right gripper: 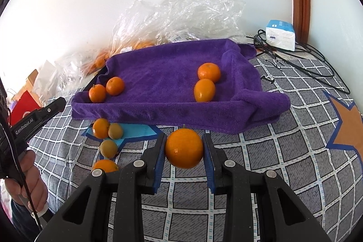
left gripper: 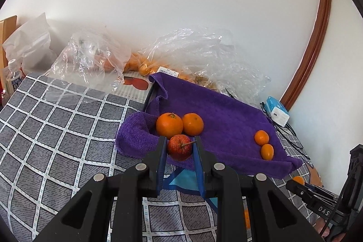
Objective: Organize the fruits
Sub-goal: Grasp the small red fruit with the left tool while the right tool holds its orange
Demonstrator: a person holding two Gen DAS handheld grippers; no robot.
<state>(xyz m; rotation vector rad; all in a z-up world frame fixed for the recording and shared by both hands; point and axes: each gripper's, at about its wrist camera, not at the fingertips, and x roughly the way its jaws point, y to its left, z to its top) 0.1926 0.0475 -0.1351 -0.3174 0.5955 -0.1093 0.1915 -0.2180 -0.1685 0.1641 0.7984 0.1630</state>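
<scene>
1. Your left gripper [left gripper: 180, 147] has its blue-padded fingers [left gripper: 161, 162] closed on a small red apple with a stem [left gripper: 179, 146]. The apple sits at the near edge of the purple terry towel [left gripper: 217, 110], just in front of two round oranges [left gripper: 169, 125] that touch each other.
2. Your right gripper [right gripper: 184, 149] has its fingers [right gripper: 158, 162] closed on a large round orange [right gripper: 184, 147]. This orange is held just short of the towel's near edge, over the grey checked cloth with white grid lines [right gripper: 261, 151].
3. On the right side of the towel, a round mandarin [right gripper: 209, 72] touches an oval orange fruit [right gripper: 204, 90] lying nearer to you.
4. On the cloth, near and left of the right gripper, four loose fruits [right gripper: 101, 128] lie in a short row; two are orange, two are duller and brownish.
5. Crumpled clear plastic bags [right gripper: 177, 15] holding further orange fruit lie along the far wall behind the towel.
6. A blue-and-white box [right gripper: 281, 34] and black cables [right gripper: 306, 60] lie at the far right.
</scene>
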